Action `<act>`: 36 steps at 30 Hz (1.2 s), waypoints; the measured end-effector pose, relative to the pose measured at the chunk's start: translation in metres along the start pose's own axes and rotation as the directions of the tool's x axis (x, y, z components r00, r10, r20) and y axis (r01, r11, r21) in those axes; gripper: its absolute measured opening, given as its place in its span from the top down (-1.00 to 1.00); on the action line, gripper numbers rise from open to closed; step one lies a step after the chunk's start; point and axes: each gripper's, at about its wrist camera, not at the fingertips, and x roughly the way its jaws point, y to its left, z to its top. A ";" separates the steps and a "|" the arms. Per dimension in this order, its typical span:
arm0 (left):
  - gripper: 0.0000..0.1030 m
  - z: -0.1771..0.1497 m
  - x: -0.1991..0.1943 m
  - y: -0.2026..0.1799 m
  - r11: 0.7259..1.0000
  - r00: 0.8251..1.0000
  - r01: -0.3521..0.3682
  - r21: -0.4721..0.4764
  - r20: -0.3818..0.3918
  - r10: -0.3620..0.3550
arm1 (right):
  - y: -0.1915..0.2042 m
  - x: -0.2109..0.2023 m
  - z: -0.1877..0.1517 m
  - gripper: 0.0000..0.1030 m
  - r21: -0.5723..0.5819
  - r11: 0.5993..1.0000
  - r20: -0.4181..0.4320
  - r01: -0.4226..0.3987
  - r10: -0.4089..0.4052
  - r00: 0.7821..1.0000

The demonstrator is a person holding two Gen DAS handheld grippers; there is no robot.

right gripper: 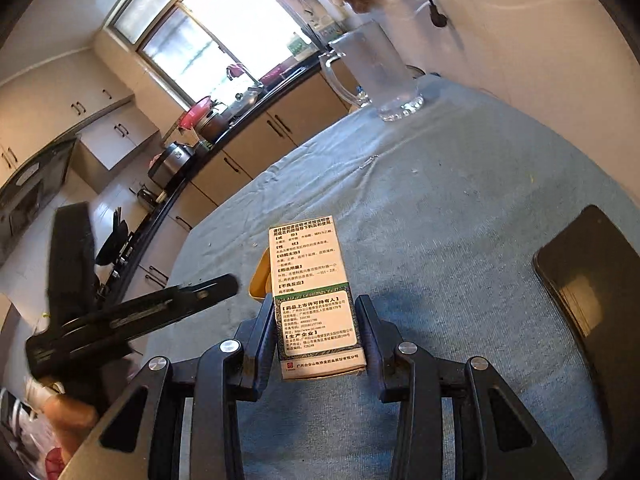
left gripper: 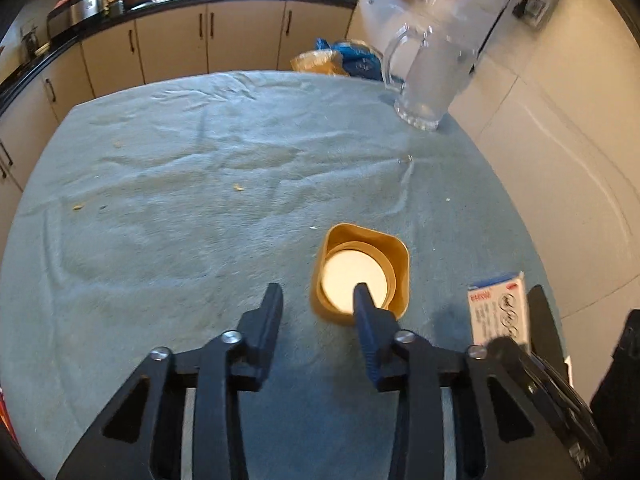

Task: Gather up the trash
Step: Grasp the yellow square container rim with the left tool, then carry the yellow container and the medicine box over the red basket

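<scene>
A small white and green medicine box (right gripper: 316, 300) with printed text is held between the fingers of my right gripper (right gripper: 316, 320), above the blue-grey cloth. The same box (left gripper: 498, 312) shows at the right edge of the left wrist view. A yellow square cup (left gripper: 360, 276) with a white round inside stands on the cloth; its rim (right gripper: 260, 276) peeks out behind the box. My left gripper (left gripper: 318, 300) is open and empty, its right fingertip over the cup's near rim. Small crumbs (left gripper: 239, 188) lie on the cloth.
A clear glass mug (left gripper: 428, 80) stands at the table's far right corner (right gripper: 380, 80). A black phone (right gripper: 596, 276) lies on the cloth at the right. The table cloth (left gripper: 200, 200) is wrinkled. Kitchen cabinets (left gripper: 208, 40) and a counter run behind.
</scene>
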 end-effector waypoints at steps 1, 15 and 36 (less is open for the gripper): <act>0.42 0.002 0.006 -0.003 1.000 1.000 -0.007 0.006 -0.008 0.007 | -0.001 0.000 0.000 0.19 0.006 1.000 0.001 -0.001 0.001 1.000; 0.82 -0.021 0.017 0.002 0.999 0.999 -0.038 0.037 -0.003 0.038 | 0.011 0.010 -0.004 0.19 -0.053 0.998 -0.034 0.030 -0.031 0.999; 0.82 -0.139 -0.107 0.088 0.984 0.959 -0.170 -0.052 0.220 0.177 | 0.087 0.015 -0.047 0.20 -0.453 0.889 -0.053 -0.069 0.051 0.997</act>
